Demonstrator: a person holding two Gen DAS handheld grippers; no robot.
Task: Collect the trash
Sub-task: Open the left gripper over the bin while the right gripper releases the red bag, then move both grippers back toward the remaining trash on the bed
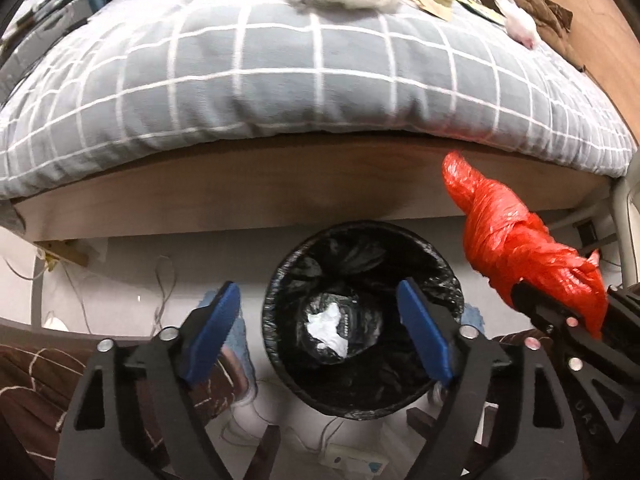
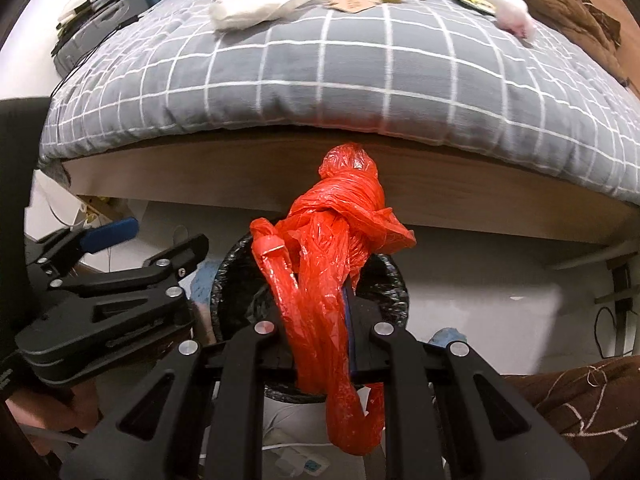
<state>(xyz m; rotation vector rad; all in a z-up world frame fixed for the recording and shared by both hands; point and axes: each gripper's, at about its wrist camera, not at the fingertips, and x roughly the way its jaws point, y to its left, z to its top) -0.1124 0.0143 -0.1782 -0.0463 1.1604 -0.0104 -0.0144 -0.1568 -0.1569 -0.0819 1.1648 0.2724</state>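
Our left gripper wide, empty over bin; right gripper pinching red bag. Light plastic, could drift past rim.

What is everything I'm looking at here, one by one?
Bin: one, black-lined, on the floor below the bed edge.
White wad: one, inside the bin.
Red plastic bag: one, knotted, clamped in the right gripper above the bin.
Quilt: one, grey with white checks, on the bed.
White bundle: one, on the quilt.
Brown garment: one, far right of the bed.
Left gripper: blue fingers open, empty, over the bin.
Right gripper: shut.
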